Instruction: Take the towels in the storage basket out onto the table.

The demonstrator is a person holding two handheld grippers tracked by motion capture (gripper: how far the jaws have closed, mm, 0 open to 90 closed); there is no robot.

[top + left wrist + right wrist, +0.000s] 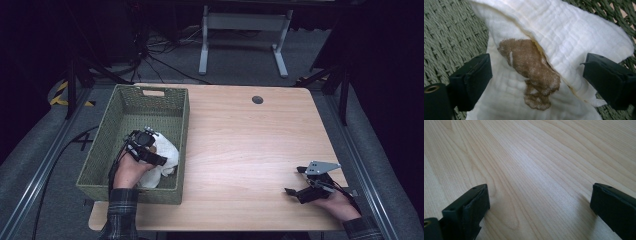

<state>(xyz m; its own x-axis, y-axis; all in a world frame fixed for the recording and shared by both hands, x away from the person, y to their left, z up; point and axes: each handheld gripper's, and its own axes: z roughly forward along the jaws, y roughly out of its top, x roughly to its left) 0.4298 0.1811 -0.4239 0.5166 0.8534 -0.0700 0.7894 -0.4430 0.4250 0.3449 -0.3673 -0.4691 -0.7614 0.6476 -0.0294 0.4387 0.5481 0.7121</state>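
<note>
A white quilted cloth point(167, 152) lies bunched in the near end of a green woven basket point(135, 105). My left gripper point(142, 142) reaches down into the basket over the cloth. In the left gripper view the cloth point(564, 32) shows a brown fuzzy patch point(531, 72), and my left gripper point(536, 62) straddles it with the jaws wide apart, open. My right gripper point(294, 180) rests low over the wooden table point(240, 130) at the near right. It is open point(539, 190), with bare wood point(536, 150) between the jaws.
The basket stands along the table's left side, its far wall having a handle cut-out point(153, 92). A round cable hole point(257, 99) sits near the far edge. Beyond the table stand white frame legs point(204, 50) and floor cables.
</note>
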